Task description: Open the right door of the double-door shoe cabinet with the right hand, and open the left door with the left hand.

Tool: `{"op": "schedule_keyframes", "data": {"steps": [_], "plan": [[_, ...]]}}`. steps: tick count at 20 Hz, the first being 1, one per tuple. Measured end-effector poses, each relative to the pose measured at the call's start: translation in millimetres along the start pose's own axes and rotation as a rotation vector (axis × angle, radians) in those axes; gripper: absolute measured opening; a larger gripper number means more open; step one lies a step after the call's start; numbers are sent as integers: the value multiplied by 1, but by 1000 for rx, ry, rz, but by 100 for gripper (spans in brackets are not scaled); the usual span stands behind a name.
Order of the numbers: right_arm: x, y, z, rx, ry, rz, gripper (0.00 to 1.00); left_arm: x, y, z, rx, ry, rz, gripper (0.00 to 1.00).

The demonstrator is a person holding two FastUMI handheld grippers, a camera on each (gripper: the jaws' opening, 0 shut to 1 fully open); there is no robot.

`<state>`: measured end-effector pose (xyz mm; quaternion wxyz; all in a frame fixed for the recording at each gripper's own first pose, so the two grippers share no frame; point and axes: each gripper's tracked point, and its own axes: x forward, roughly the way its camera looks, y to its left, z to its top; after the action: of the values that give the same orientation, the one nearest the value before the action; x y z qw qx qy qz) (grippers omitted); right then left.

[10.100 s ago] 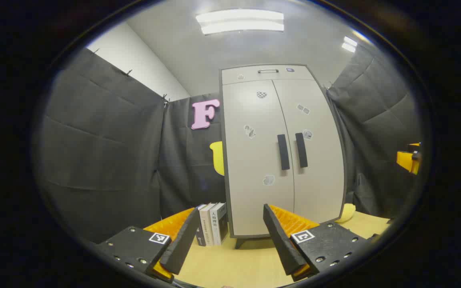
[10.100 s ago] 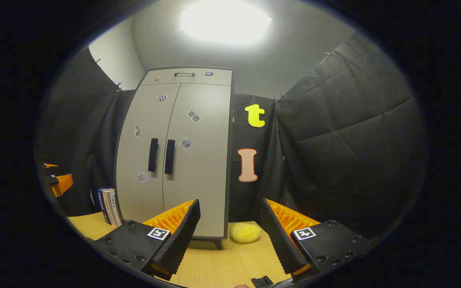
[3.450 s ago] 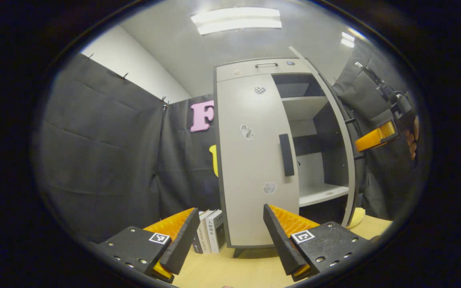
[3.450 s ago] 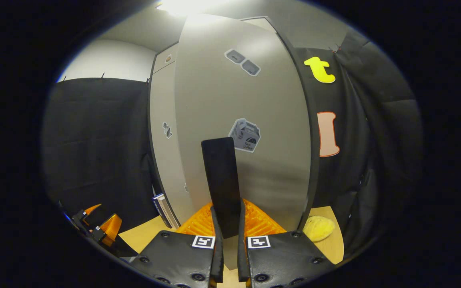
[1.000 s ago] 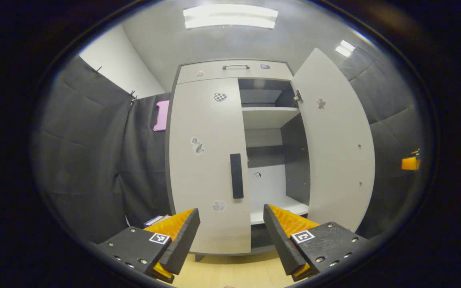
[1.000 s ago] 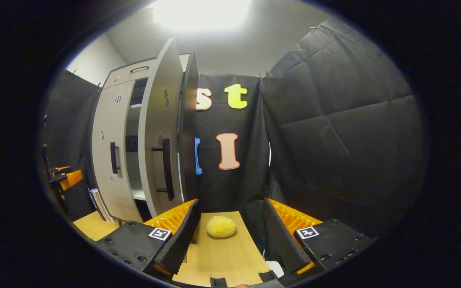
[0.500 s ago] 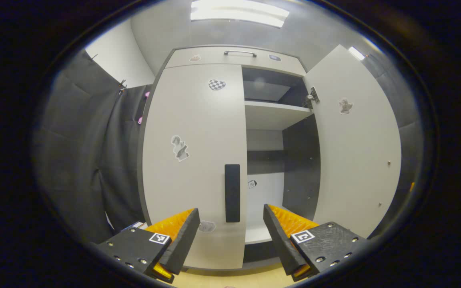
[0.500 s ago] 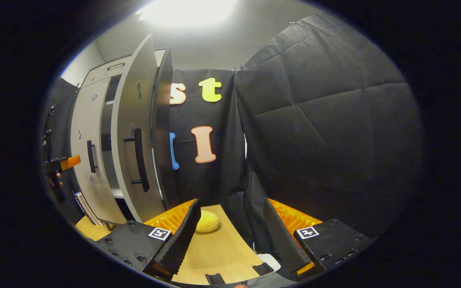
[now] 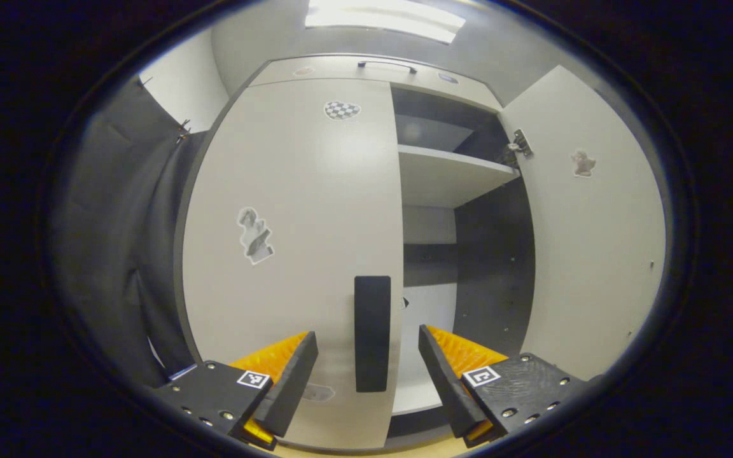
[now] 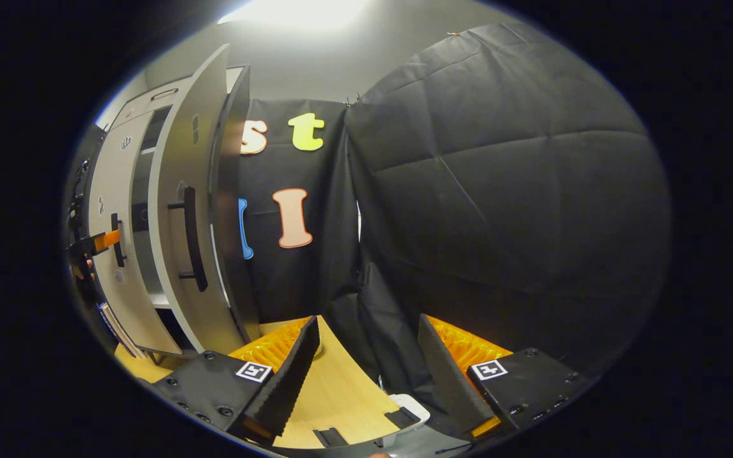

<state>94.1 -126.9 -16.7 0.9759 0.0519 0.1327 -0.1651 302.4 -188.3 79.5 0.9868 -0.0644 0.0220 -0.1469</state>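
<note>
The left gripper (image 9: 366,359) has been brought closer to the closed left door (image 9: 290,242), so its handle (image 9: 372,333) now stands between the spread fingers. The right gripper (image 10: 366,366) has been swung away from the opened right door (image 10: 179,242).

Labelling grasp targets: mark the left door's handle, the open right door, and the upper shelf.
left door handle (image 9: 372,333), left gripper view, mid bar
right door (image 9: 589,254), left gripper view, inner face
upper shelf (image 9: 446,184), left gripper view, underside
</note>
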Motion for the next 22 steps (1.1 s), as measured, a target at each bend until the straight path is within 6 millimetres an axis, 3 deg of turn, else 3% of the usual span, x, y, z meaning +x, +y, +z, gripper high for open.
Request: {"op": "schedule_keyframes", "data": {"steps": [5,6,8,12,19,22], "plan": [[2,-4,-5,-3,18,-31,98,29,0,-18,-17,44,-5,93],[3,-4,-6,-4,19,-35,98,34,4,-18,-7,44,15,84],[5,-2,-8,-2,25,-34,98,31,7,-18,25,42,38,80],[7,5,-8,-9,27,-10,98,34,-4,-20,55,60,-1,32],[3,7,-8,-23,27,13,98,28,0,-20,27,73,18,20],[-3,4,-4,-29,17,15,98,23,1,-20,1,75,19,19]]}}
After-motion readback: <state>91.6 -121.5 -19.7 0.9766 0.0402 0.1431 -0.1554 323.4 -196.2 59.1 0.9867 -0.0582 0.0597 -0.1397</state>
